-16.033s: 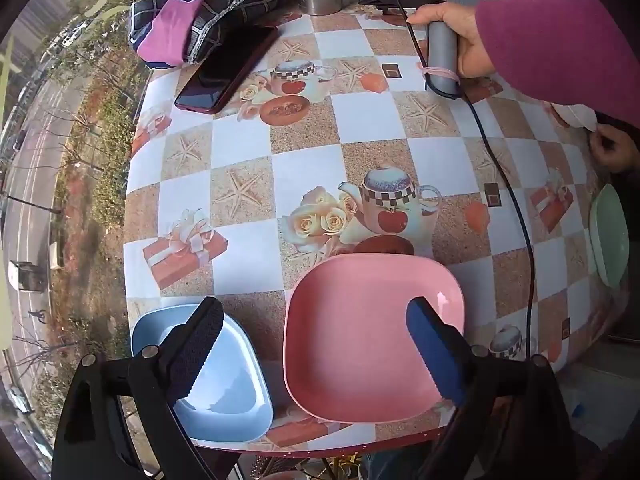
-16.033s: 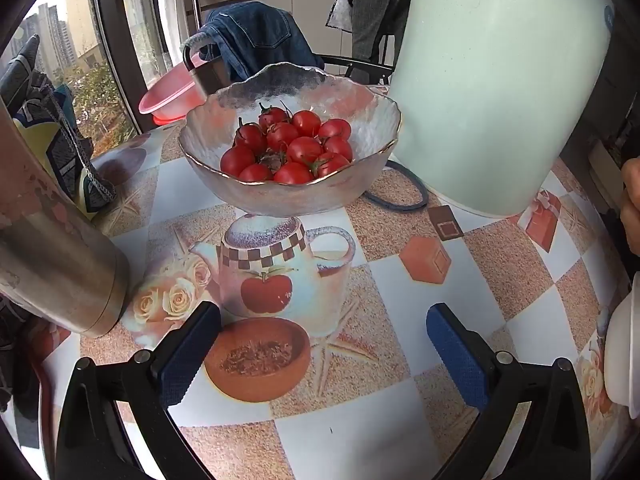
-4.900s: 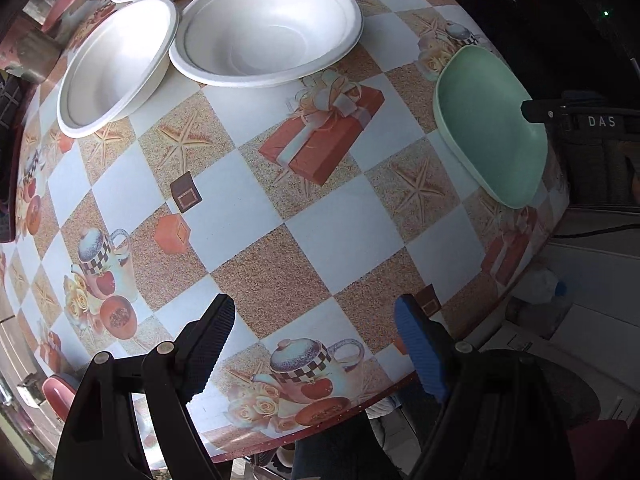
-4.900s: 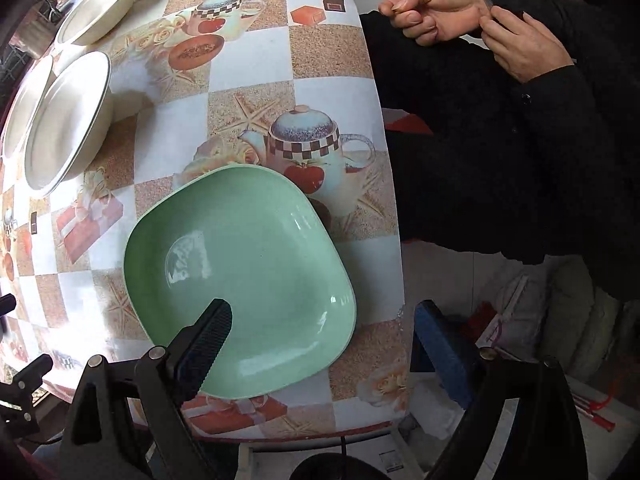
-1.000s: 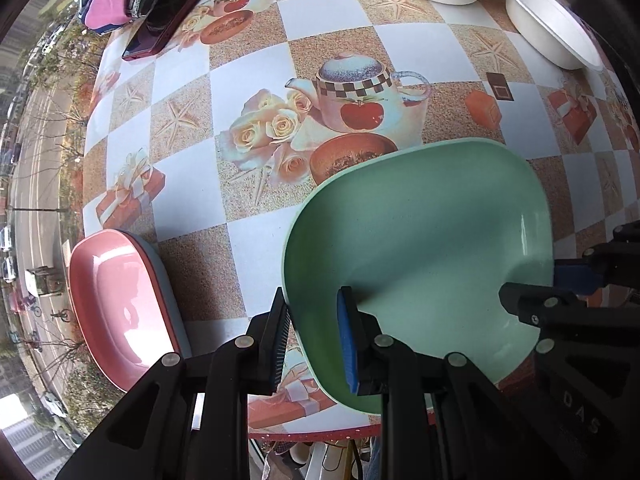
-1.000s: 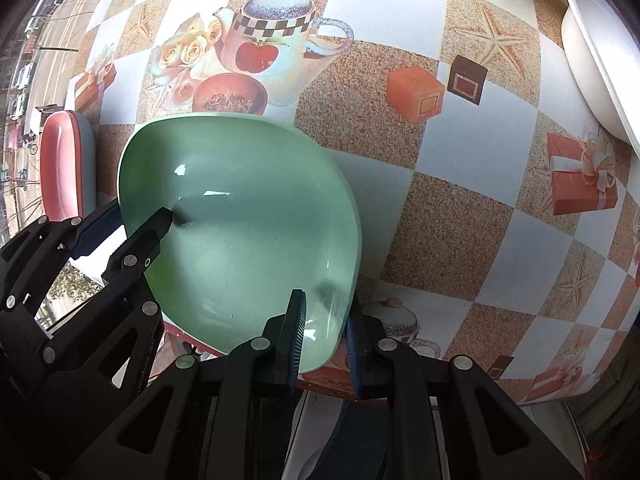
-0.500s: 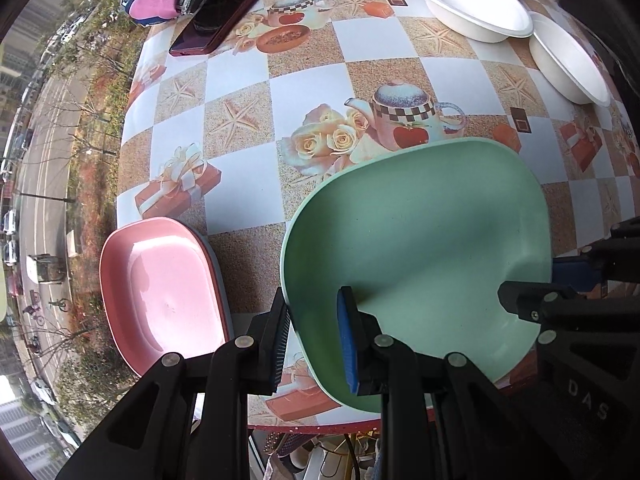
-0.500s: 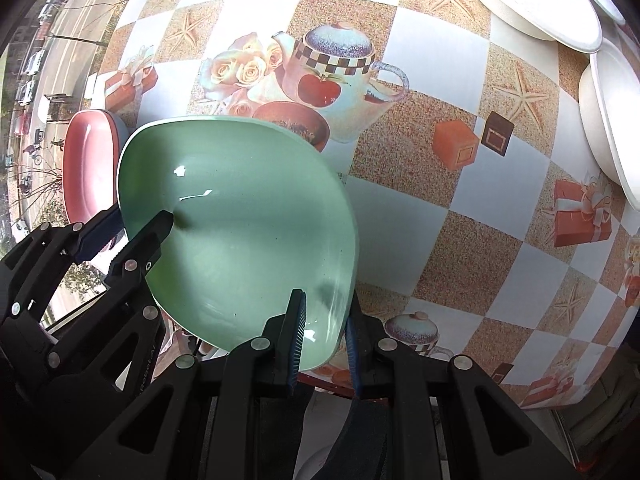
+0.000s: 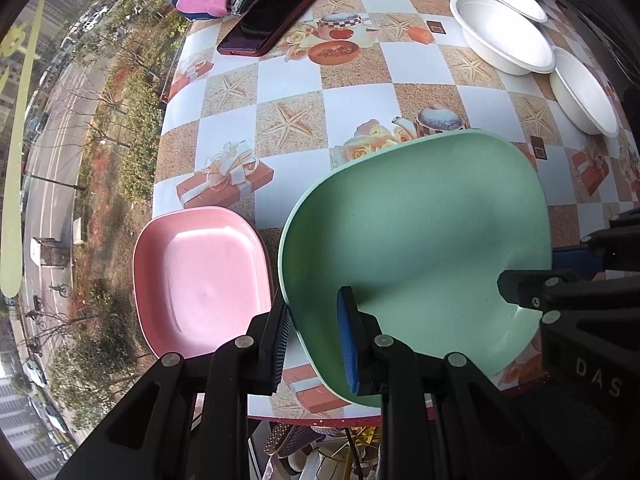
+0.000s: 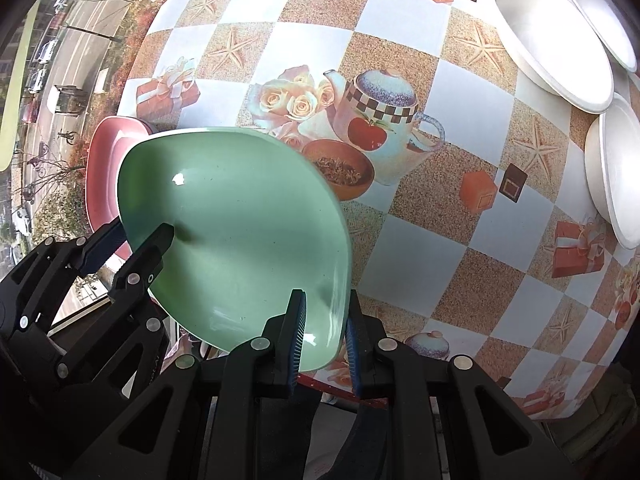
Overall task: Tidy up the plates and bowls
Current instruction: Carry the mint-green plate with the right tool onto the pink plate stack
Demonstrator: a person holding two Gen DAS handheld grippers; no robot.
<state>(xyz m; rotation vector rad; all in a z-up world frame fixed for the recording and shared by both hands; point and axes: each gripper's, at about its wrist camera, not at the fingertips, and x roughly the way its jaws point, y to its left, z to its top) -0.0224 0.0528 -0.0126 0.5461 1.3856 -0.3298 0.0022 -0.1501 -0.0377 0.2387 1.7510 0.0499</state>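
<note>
Your left gripper (image 9: 314, 340) and right gripper (image 10: 324, 340), marked "DAS", both clamp the green plate's (image 9: 416, 240) rim.

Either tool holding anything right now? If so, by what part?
Both hold the green plate by its rim: left tool on one edge, right tool on the opposite edge.

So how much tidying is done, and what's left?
Done: the pink plate sits at the table's edge. In hand: the left gripper and right gripper both clamp the green plate, lifted beside the pink one. Left: setting it down, then the three white bowls, unstacked.
</note>
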